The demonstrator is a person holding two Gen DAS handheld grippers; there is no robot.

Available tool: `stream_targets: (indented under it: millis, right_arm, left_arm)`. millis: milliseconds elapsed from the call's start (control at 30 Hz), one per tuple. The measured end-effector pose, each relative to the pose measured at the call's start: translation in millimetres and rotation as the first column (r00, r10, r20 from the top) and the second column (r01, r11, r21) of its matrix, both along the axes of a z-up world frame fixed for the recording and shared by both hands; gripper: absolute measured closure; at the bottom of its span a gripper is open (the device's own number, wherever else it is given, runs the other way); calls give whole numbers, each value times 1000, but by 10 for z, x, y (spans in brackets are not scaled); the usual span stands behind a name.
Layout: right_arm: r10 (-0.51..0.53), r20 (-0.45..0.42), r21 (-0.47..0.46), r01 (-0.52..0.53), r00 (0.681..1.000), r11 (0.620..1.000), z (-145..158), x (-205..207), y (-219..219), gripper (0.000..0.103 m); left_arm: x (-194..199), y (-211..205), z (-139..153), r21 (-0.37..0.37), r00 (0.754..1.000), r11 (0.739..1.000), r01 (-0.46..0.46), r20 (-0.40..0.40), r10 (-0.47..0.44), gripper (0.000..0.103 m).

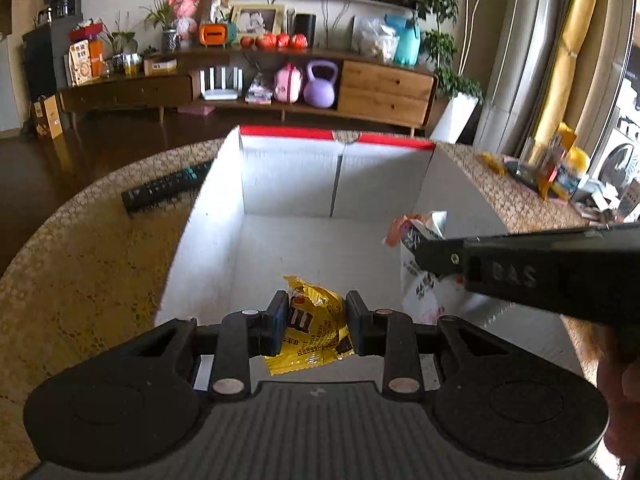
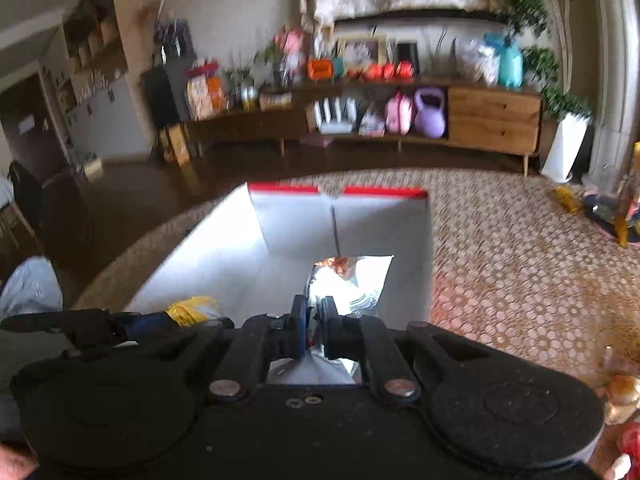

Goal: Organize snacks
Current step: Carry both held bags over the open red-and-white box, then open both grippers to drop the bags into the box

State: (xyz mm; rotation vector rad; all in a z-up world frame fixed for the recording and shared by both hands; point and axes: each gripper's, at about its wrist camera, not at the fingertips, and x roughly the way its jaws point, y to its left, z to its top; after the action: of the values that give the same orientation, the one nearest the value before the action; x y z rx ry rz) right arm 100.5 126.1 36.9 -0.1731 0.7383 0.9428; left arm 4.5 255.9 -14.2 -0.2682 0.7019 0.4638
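Observation:
An open white box with a red rim (image 1: 288,184) stands on the round table; it also shows in the right wrist view (image 2: 296,224). My left gripper (image 1: 316,326) is shut on a yellow M&M's packet (image 1: 316,316) and holds it over the box's near part. My right gripper (image 2: 312,328) is shut on a white and silver snack bag (image 2: 344,284) over the box's right side. In the left wrist view the right gripper (image 1: 424,250) comes in from the right with that bag (image 1: 420,280). The left gripper (image 2: 160,320) and yellow packet (image 2: 192,308) show at the left of the right wrist view.
A black remote control (image 1: 164,190) lies on the table left of the box. Several snacks and small items (image 1: 556,172) sit at the table's right edge. More packets (image 2: 620,400) lie at the near right. A wooden sideboard (image 1: 248,80) stands beyond the table.

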Motion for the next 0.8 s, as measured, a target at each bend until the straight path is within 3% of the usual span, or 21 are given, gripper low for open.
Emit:
stream_targets:
  millis: [333,800]
  right_arm:
    - [-20,-23,-171,16,1000,985,-203,-34,270,97]
    - [-10,-3,-141,10,1000,990,-113,7,239,87]
  left_arm:
    - [68,-14,-46,5,998,1000,30,-48,-30,73]
    - [98,12,-44,0,998,1000,17,-68,-17,72]
